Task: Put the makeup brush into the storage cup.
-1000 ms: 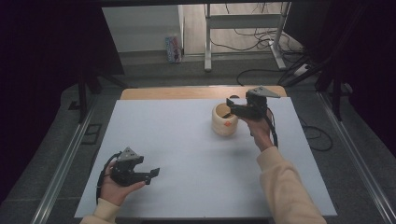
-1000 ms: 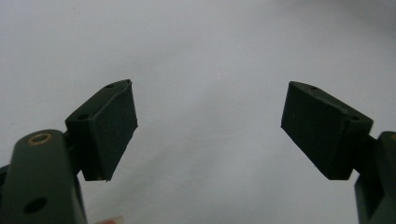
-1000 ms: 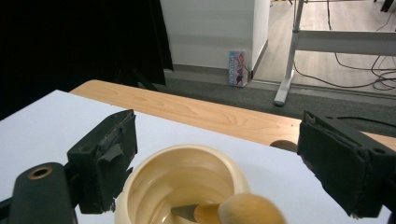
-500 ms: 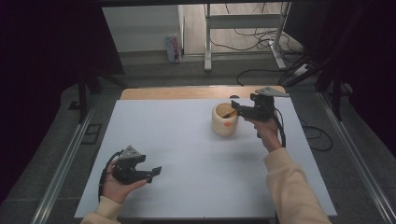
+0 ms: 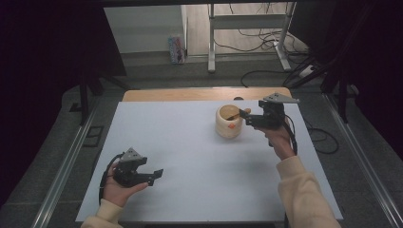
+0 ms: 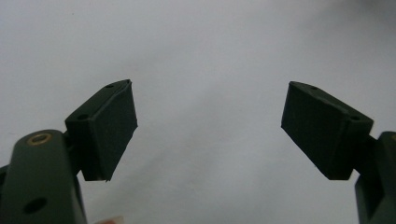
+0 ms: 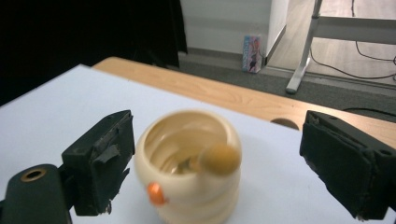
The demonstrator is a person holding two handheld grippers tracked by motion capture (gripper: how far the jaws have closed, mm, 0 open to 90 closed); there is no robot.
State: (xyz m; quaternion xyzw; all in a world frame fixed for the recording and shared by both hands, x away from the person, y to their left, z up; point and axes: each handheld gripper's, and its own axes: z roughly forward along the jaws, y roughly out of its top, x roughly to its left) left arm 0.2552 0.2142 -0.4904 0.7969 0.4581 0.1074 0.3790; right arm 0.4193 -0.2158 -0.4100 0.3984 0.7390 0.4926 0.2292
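White sheeting covers the table (image 5: 190, 142), with a strip of bare wood along its far edge and a dim room with cables on the floor beyond. At the near left, the left gripper (image 5: 154, 175) rests low over the sheet, its jaws spread wide with nothing between them. Farther right, toward the far side, stands the squat cream ceramic pot with an orange spot on its wall (image 5: 229, 122). Inside it leans a stick with a round wooden knob (image 7: 219, 158); any other contents are too blurred to tell. The right gripper (image 5: 245, 117) hovers just beside the pot, jaws parted wide on either side of it. For a sound grasp, the jaws should probably come level around the wall below the rim, clear of the knob, closing gently so the pot doesn't tip
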